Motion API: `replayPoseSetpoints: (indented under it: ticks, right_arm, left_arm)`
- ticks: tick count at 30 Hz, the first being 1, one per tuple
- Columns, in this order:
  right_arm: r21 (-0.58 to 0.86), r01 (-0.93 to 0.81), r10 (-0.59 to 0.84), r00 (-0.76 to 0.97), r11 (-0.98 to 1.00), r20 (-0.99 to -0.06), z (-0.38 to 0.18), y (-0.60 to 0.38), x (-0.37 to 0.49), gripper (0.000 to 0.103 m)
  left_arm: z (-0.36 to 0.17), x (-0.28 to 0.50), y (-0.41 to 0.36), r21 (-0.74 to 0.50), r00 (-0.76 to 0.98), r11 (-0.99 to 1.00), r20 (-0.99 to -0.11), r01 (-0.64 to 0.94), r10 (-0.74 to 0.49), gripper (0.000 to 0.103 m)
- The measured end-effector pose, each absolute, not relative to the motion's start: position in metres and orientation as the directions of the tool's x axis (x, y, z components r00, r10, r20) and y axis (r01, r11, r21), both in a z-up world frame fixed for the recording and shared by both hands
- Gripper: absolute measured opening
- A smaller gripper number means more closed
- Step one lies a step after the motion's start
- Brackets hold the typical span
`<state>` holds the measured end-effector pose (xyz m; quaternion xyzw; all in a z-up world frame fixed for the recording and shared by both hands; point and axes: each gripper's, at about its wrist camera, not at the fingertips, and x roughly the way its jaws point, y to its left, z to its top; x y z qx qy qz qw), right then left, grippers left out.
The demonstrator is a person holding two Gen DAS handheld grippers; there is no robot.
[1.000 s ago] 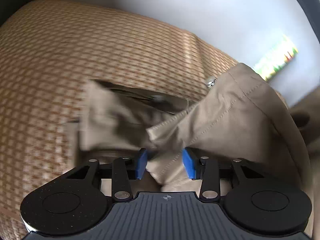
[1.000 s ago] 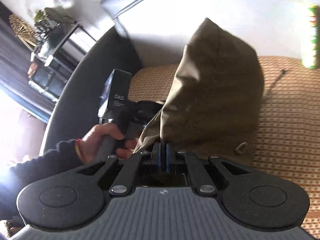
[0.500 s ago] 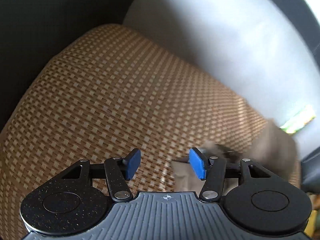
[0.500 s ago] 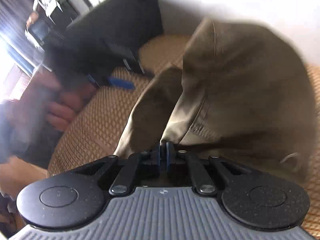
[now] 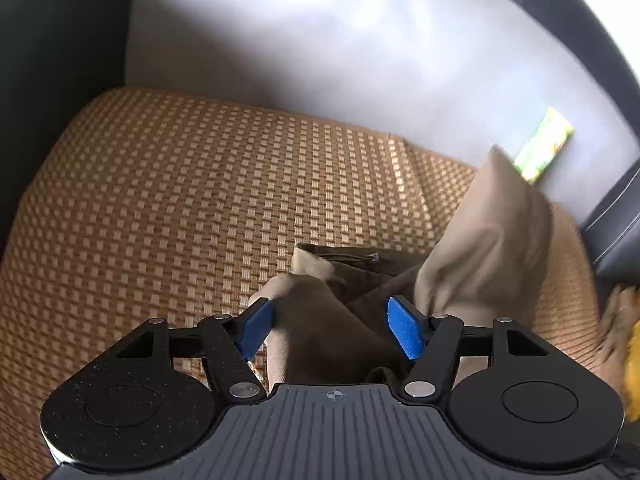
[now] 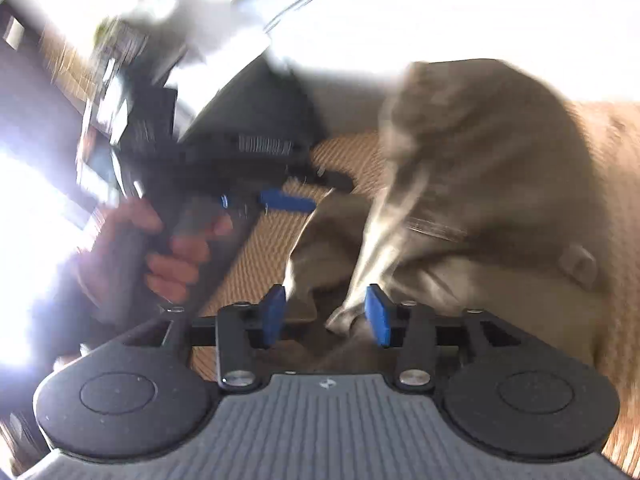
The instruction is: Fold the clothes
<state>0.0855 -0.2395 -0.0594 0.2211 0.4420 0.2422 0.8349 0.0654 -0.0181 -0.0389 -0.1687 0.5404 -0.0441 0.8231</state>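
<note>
Left gripper [image 5: 331, 330], seen from its own wrist camera, with jaws spread wide; its blue pads [image 5: 405, 333] flank a bunched fold of the khaki garment [image 5: 484, 248] but do not press on it, a strip of mat showing beside the left pad. Right gripper [image 6: 325, 316], seen from its own wrist camera, likewise spread apart, with a pale edge of the garment [image 6: 480, 184] lying loosely between its pads [image 6: 377, 315] and not clamped. The garment lies crumpled on the woven mat [image 5: 192, 200], its darker inner face and a zipper pull exposed near the left gripper, while a paler portion stands up in a peak to the right of that gripper; motion blur softens this peak in both views. A belt loop is visible on the cloth at the right of the right wrist view. The mat, a tan checked weave, covers a seat with a grey backrest [image 5: 320, 40] behind it. A green and yellow packet [image 5: 544, 150] leans where mat and backrest meet, well apart from the left gripper. In the right wrist view, the person's left hand [image 6: 168, 248] grips the handle of the other tool at left, heavily blurred. Beyond it, the background is overexposed and indistinct.
</note>
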Motion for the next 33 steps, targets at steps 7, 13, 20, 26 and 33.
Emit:
replayPoseSetpoints:
  ticks: [7,13,20,26,33]
  right_arm:
    - [0.541,-0.136,0.516,0.556,0.830,-0.652,-0.048,-0.279,0.046,0.067]
    - [0.605,-0.114,0.553,0.562,0.788,-0.615,-0.045,-0.292,0.024,0.067]
    - [0.668,-0.003,0.573,0.518,0.744,-0.635,-0.067,-0.292,0.013,0.067]
    - [0.685,0.015,0.573,0.535,0.728,-0.620,-0.065,-0.299,0.006,0.078]
    - [0.741,0.103,0.592,0.533,0.663,-0.604,-0.073,-0.315,0.002,0.081]
  left_arm:
    - [-0.035,0.083,-0.056,-0.231,0.391,0.973,-0.897,-0.016,-0.206,0.086]
    - [-0.021,0.080,-0.069,-0.179,0.400,0.982,-0.897,0.058,-0.187,0.086]
    - [-0.028,0.078,-0.082,-0.049,0.339,0.997,-0.938,0.062,-0.068,0.087]
    - [-0.055,0.095,-0.107,0.063,0.234,0.992,-0.972,0.111,0.035,0.089]
    - [-0.037,0.081,-0.074,0.062,0.259,0.995,-0.963,-0.075,0.080,0.088]
